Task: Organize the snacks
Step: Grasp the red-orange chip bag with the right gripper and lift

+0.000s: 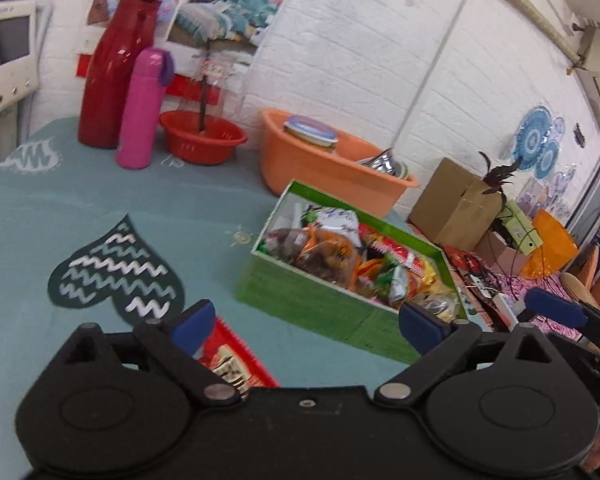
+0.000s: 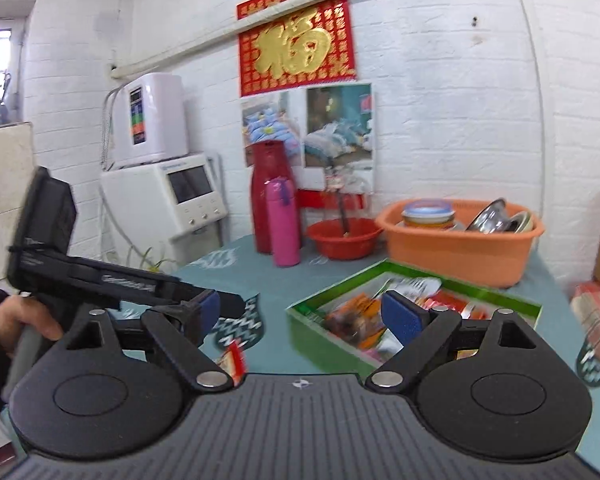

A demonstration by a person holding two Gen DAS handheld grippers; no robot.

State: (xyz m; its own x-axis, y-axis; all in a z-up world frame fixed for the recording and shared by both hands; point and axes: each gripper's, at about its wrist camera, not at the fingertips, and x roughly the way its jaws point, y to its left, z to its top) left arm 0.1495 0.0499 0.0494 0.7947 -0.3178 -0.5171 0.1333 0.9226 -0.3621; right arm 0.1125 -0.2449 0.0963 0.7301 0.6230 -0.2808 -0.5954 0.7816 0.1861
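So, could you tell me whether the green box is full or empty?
Full: the green box is open-topped, with snack packets heaped inside.

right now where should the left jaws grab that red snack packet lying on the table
Grip the red snack packet by its serrated far edge, coming from above with the left gripper, whose open jaws already straddle it. It lies flat on the table, so the thin edge probably lifts easiest. The green box stands apart to the right.
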